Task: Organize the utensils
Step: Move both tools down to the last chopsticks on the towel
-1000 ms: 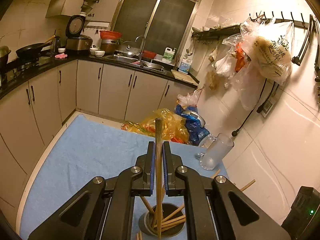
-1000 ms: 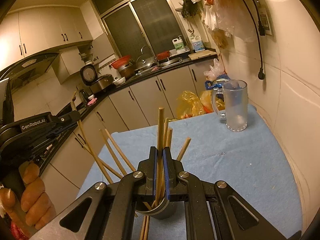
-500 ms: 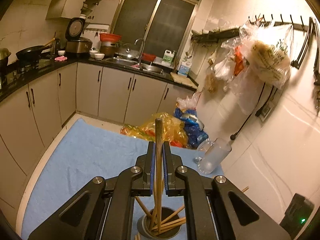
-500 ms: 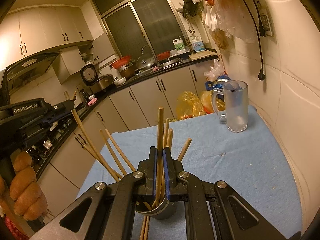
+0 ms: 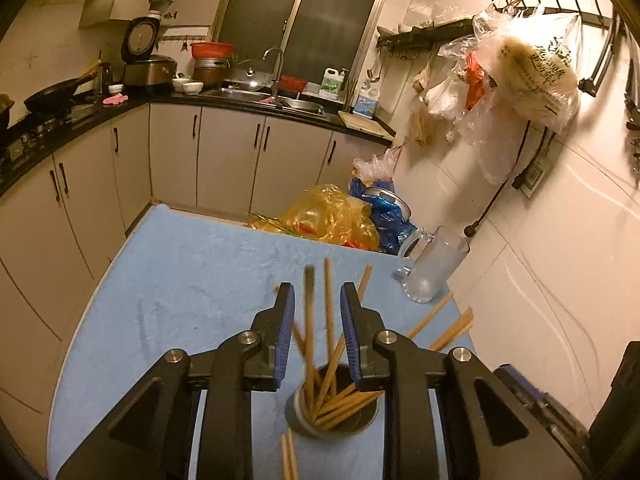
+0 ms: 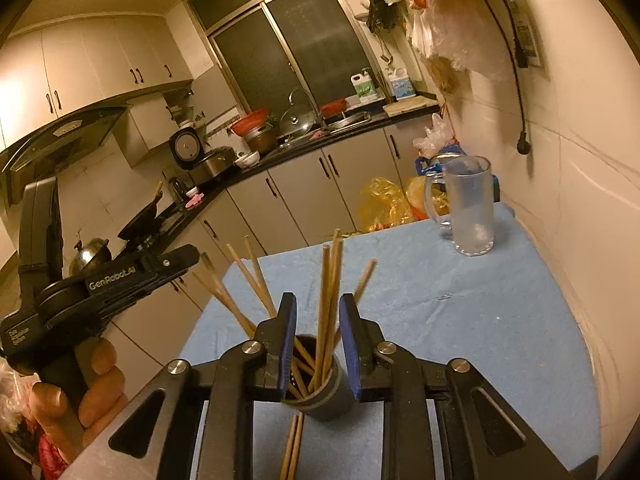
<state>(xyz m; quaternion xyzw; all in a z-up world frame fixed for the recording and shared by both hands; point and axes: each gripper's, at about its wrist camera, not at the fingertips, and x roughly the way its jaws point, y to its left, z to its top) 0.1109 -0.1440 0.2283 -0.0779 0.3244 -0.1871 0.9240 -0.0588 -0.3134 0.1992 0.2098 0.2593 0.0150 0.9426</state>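
A grey cup holder [image 5: 332, 416] stands on the blue cloth and holds several wooden chopsticks [image 5: 329, 320]; it also shows in the right wrist view [image 6: 320, 396]. My left gripper [image 5: 317, 320] is open just above the holder, with a blurred chopstick [image 5: 309, 312] loose between its jaws. My right gripper [image 6: 318, 320] is open above the same holder, with chopsticks [image 6: 332, 292] standing free between its jaws. Two more chopsticks [image 6: 294, 444] lie on the cloth by the holder's base. The left gripper's body [image 6: 100, 288] shows at the left of the right wrist view.
A frosted glass mug [image 5: 434, 268] stands at the table's far right near the wall; it also shows in the right wrist view [image 6: 468, 208]. Plastic bags [image 5: 332, 220] lie beyond the table's far edge. Kitchen cabinets and counter run behind. A black device [image 5: 616, 400] sits at right.
Both grippers have opened and let go of their chopsticks, which have dropped into the holder. The left gripper has pulled back and up slightly.
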